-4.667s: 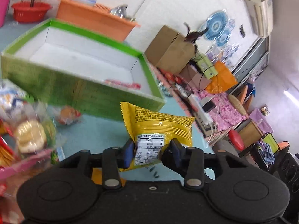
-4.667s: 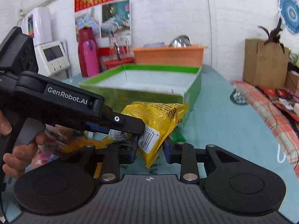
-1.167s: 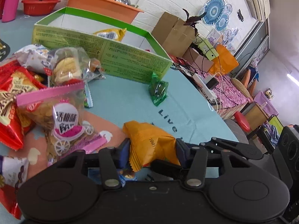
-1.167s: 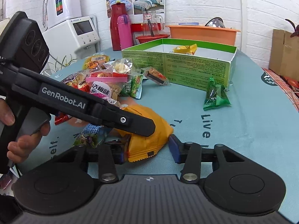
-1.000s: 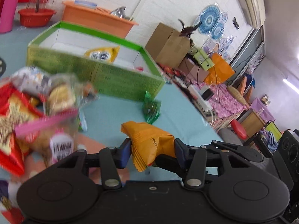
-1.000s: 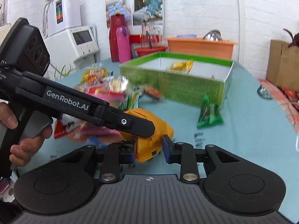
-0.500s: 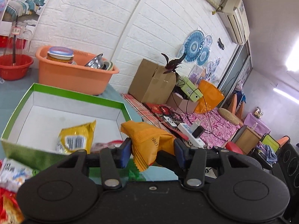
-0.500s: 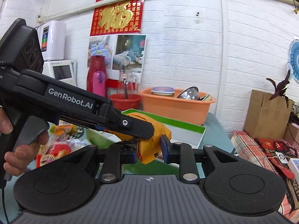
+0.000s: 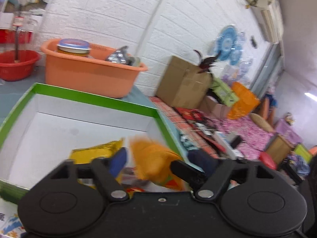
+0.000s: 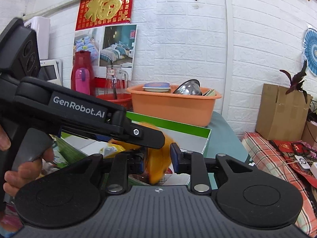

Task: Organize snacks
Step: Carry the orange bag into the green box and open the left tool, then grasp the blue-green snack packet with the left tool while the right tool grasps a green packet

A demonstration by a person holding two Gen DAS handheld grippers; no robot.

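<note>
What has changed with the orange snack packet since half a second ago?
The left gripper has opened and let go of the orange packet, which now looks blurred, dropping into the green box. The right gripper looks open too. The yellow packet stays in the box.

Packet (image 9: 95, 154) lies in box (image 9: 95, 98), basin (image 9: 89, 75) behind.

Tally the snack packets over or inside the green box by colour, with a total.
Orange packet: 1, blurred, between the open left gripper's fingers above the green box.
Yellow packet: 1, lying inside the box.
Total: 2. Anything else in there is hidden or blurred.
</note>
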